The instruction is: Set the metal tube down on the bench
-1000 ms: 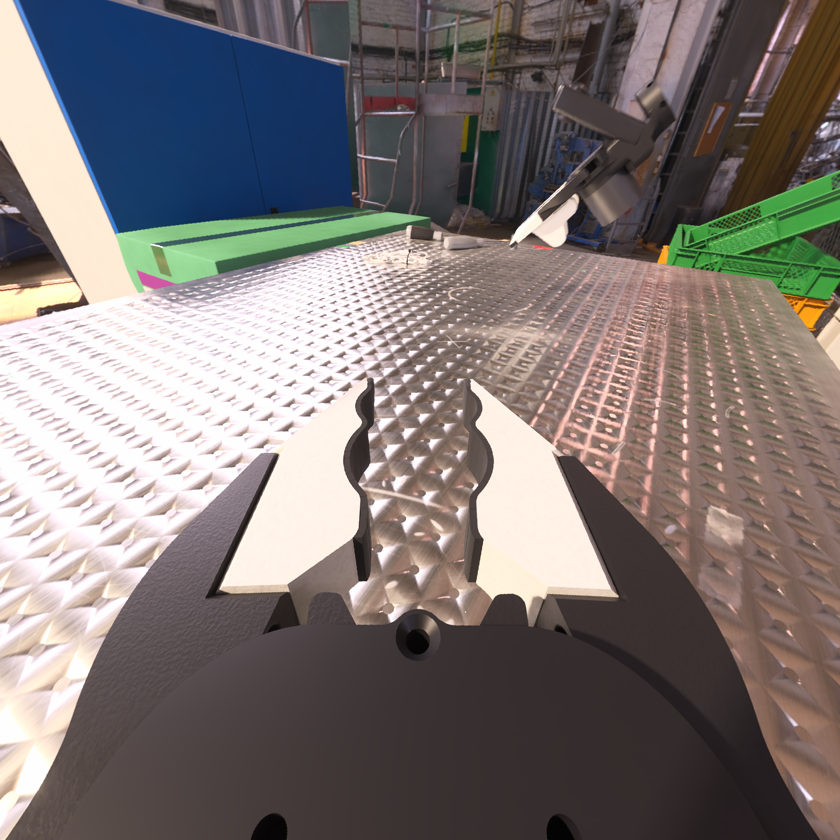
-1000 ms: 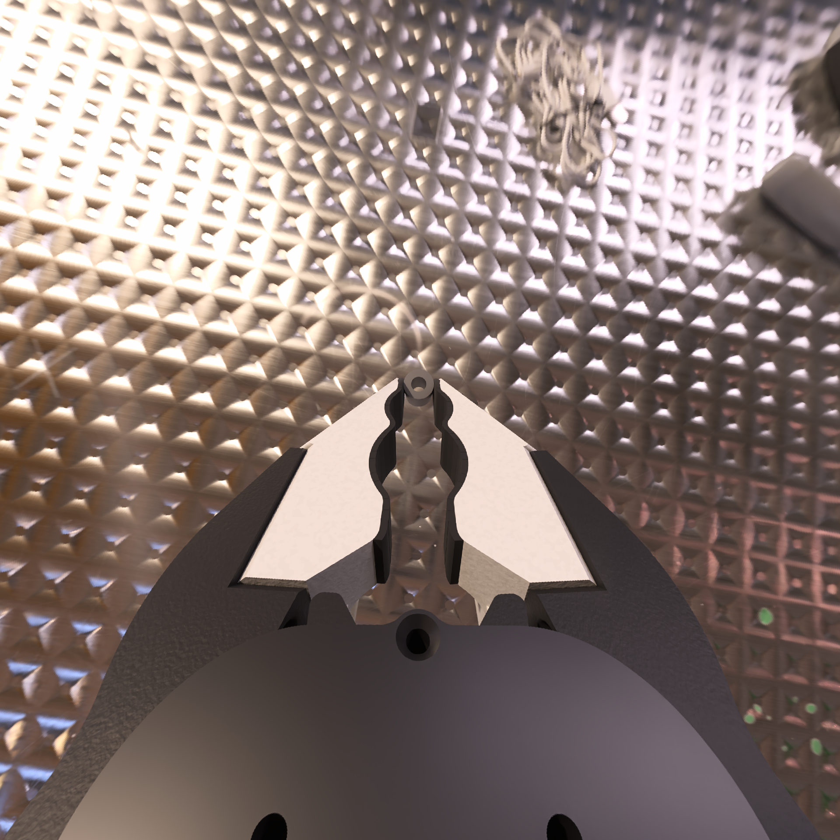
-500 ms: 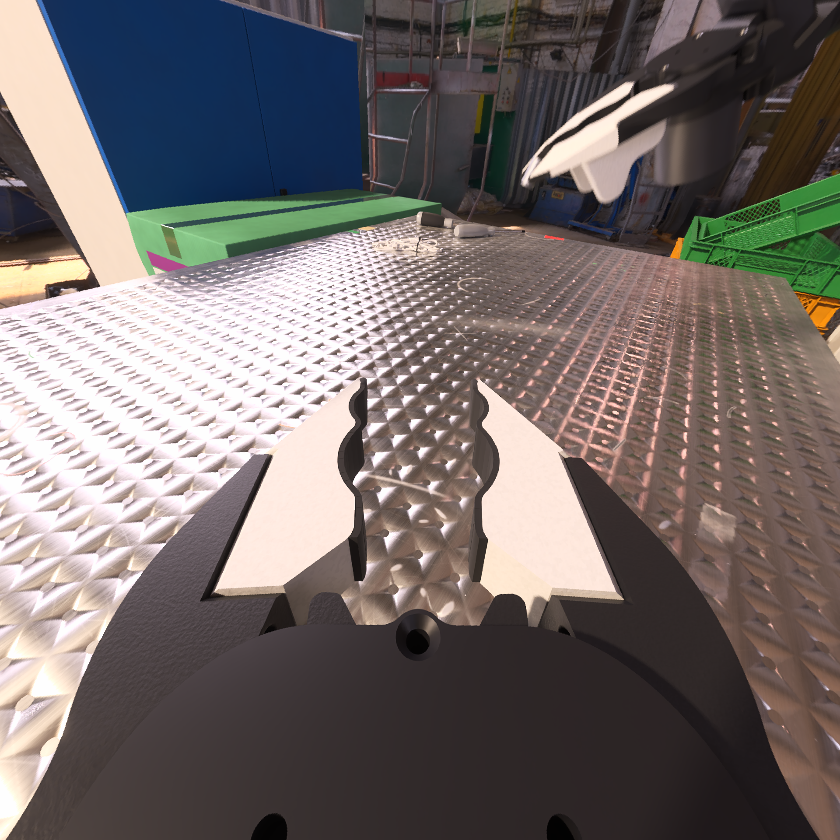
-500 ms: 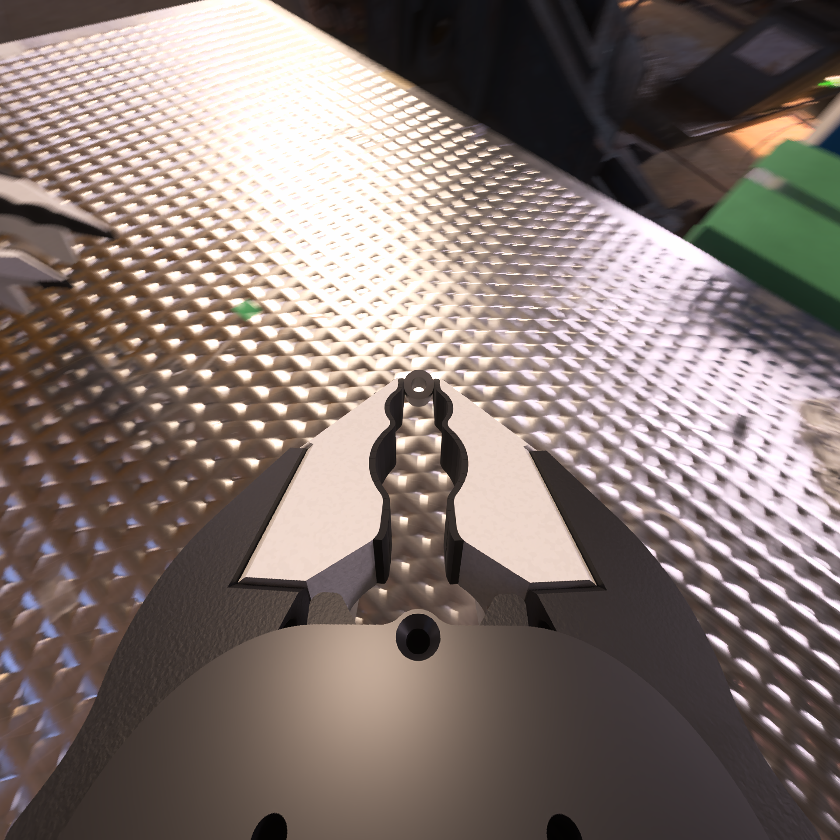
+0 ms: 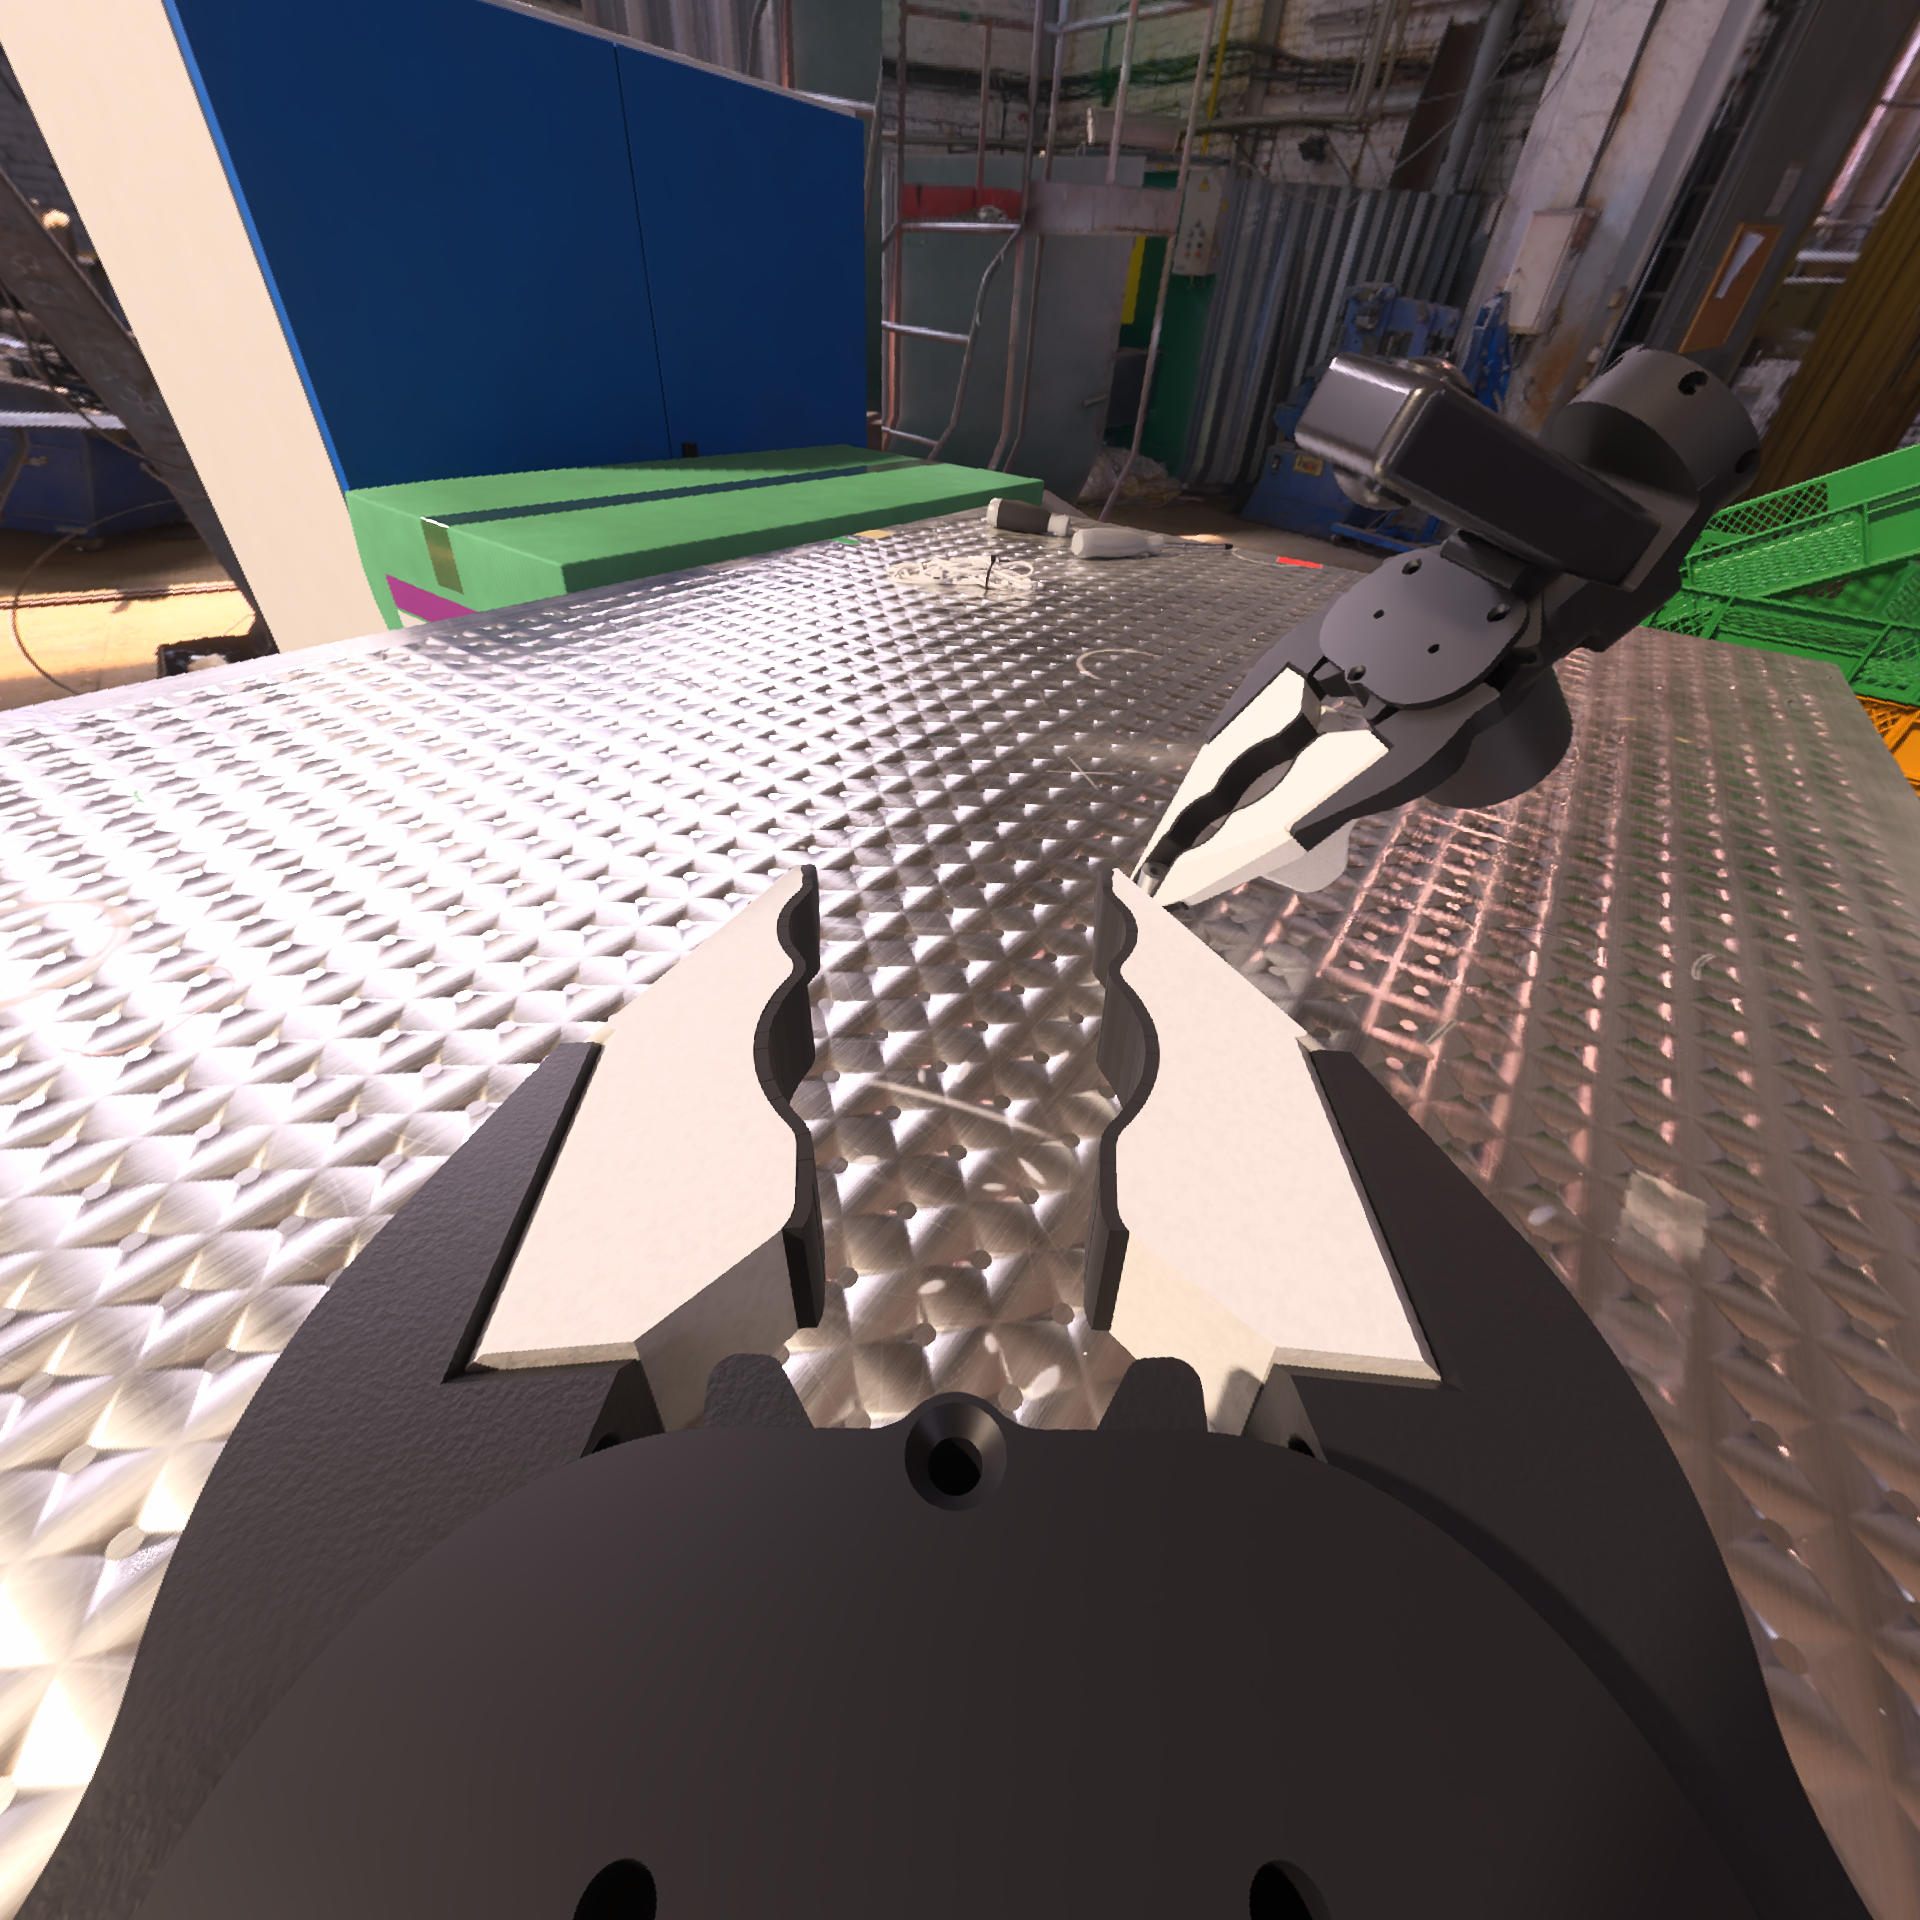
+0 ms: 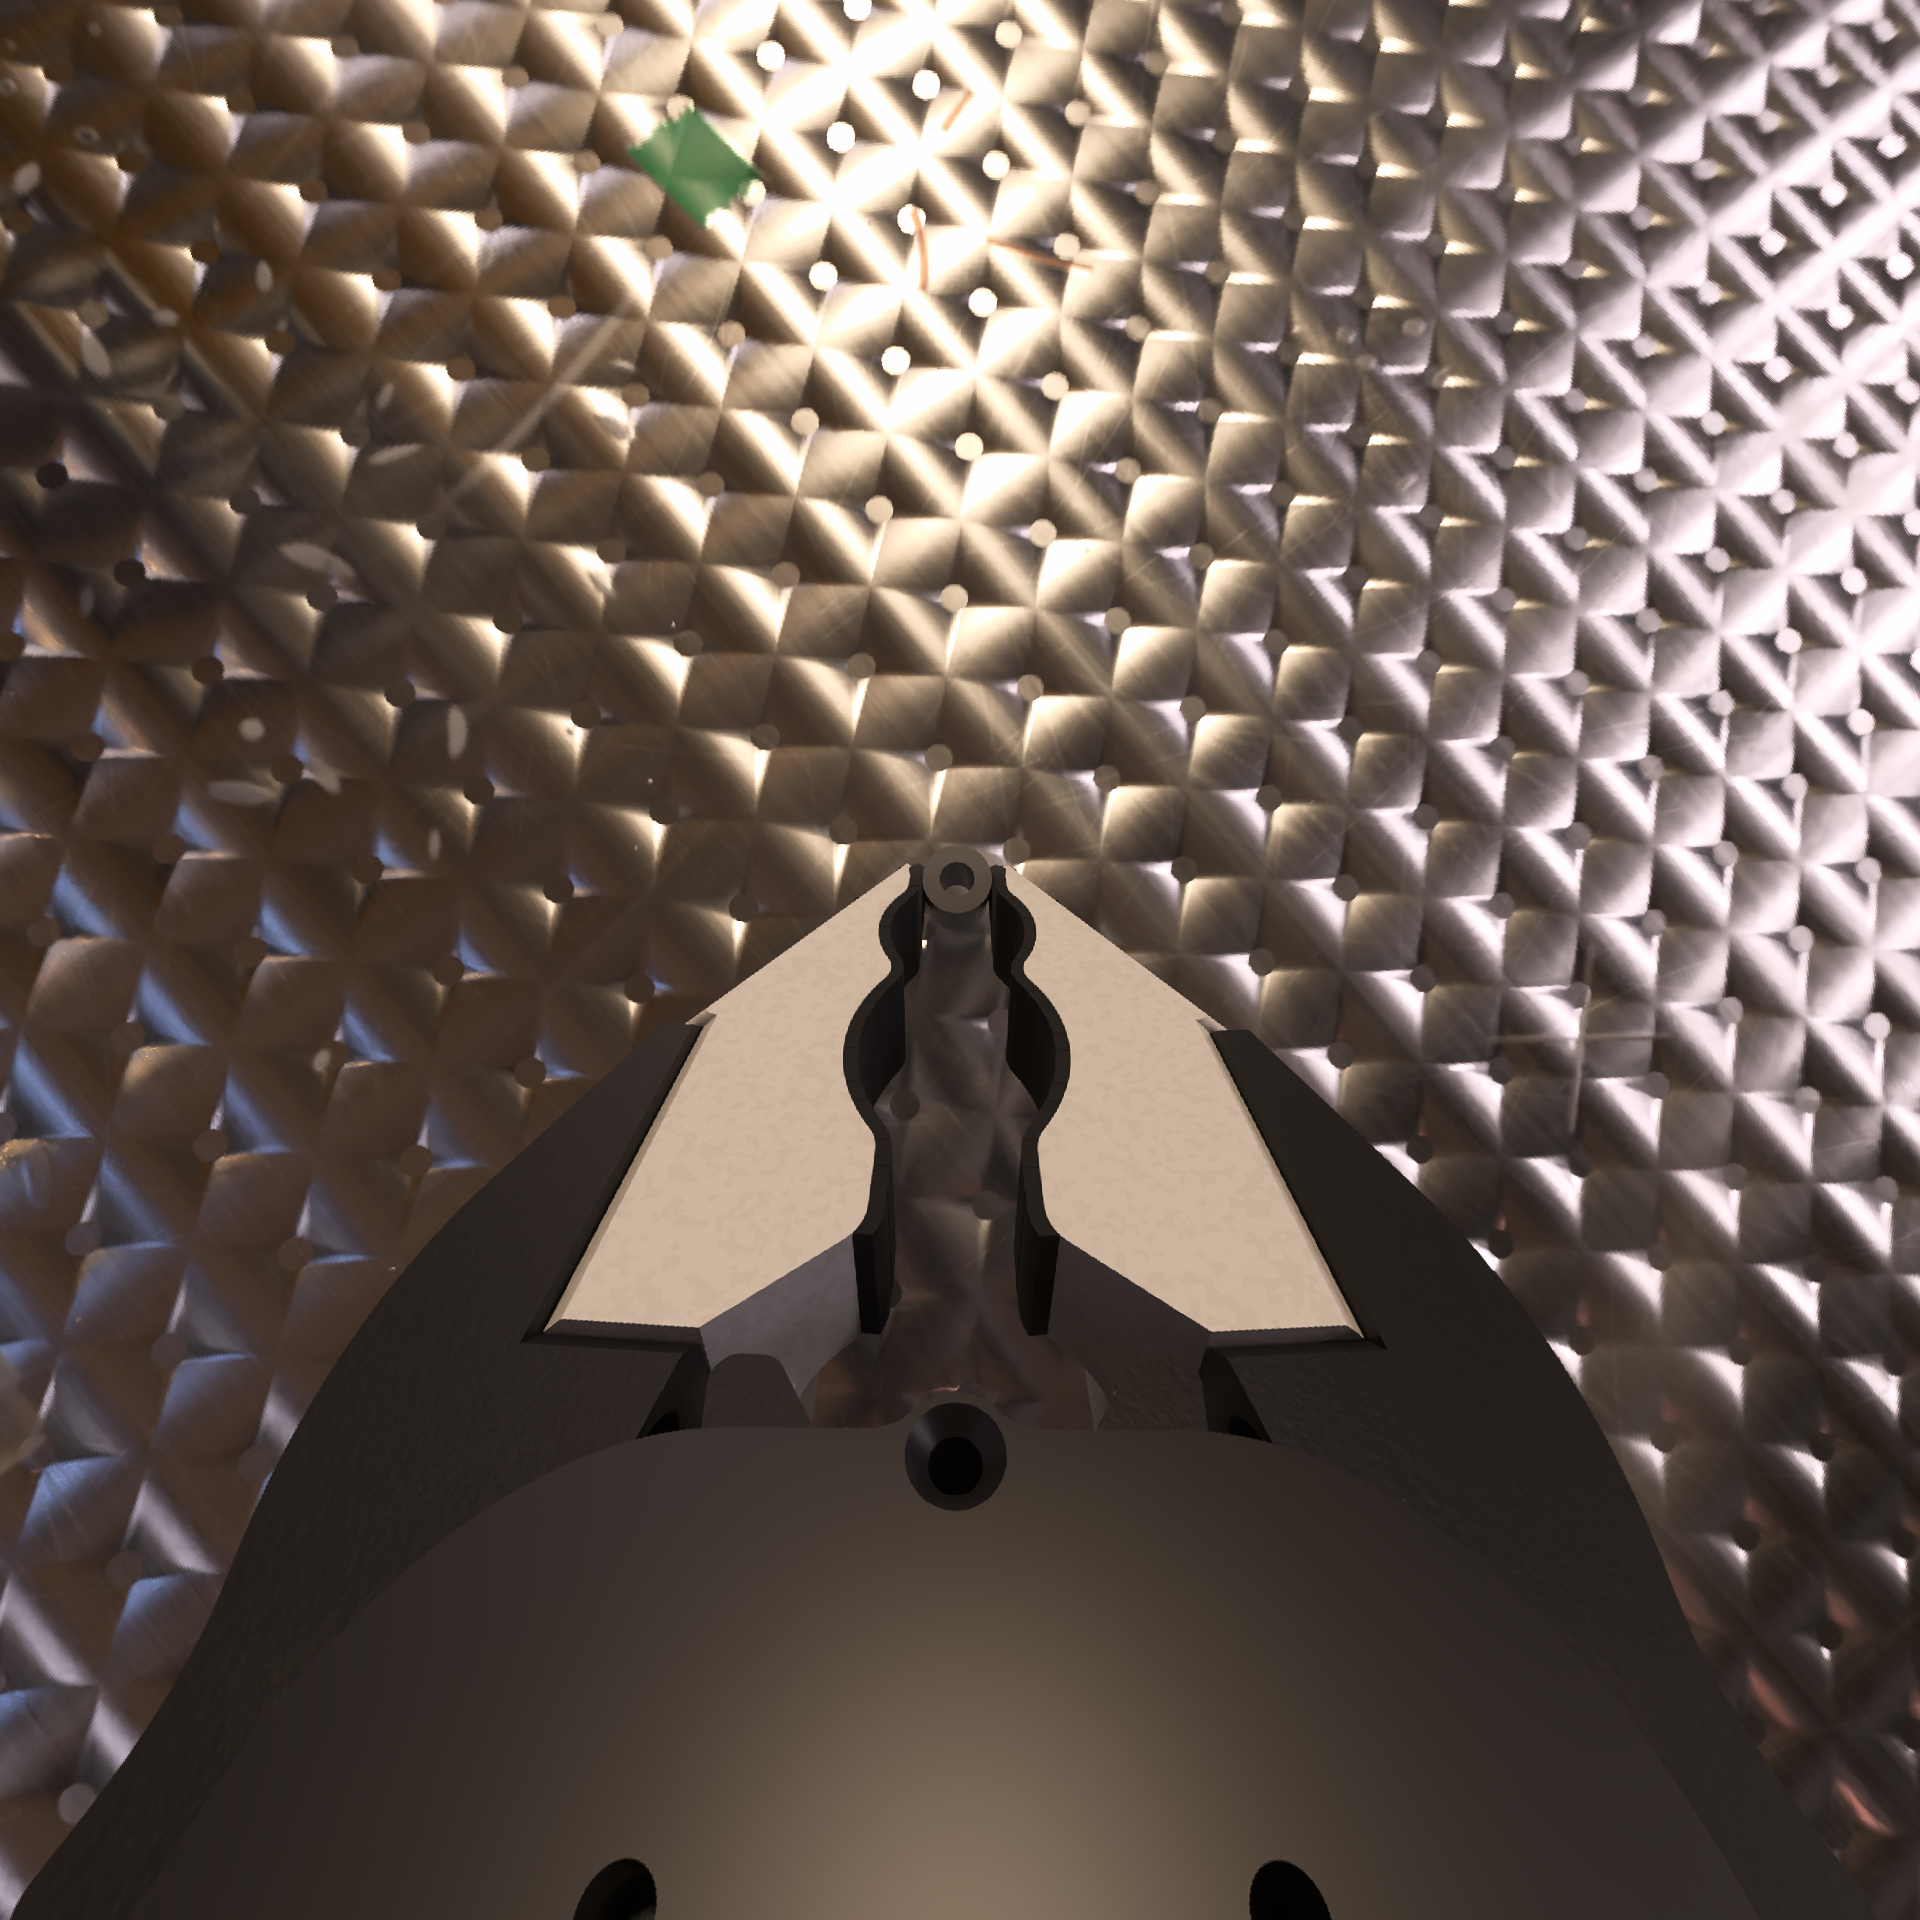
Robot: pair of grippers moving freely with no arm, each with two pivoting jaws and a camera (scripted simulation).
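Observation:
My right gripper [image 6: 958, 883] is shut on a small grey metal tube [image 6: 958, 881], seen end-on between its fingertips, and points steeply down at the patterned metal bench [image 6: 1351, 520], close above it. In the left wrist view the right gripper [image 5: 1153, 871] tilts down toward the bench [image 5: 520, 831], its tips near the surface just beyond my left gripper's right fingertip; the tube shows only as a sliver there. My left gripper [image 5: 956, 894] is open and empty, low over the bench.
A green scrap [image 6: 694, 166] and thin copper wire bits [image 6: 920, 249] lie on the bench ahead of the right gripper. At the far bench edge lie white cylinders [image 5: 1101, 540] and a wire coil [image 5: 966, 569]. Green crates [image 5: 1829, 582] stand at the right.
The right gripper, still holding the tube, has swung down from high up and tilted steeply toward the bench, ending close ahead of my left gripper. The left gripper has opened a little wider.

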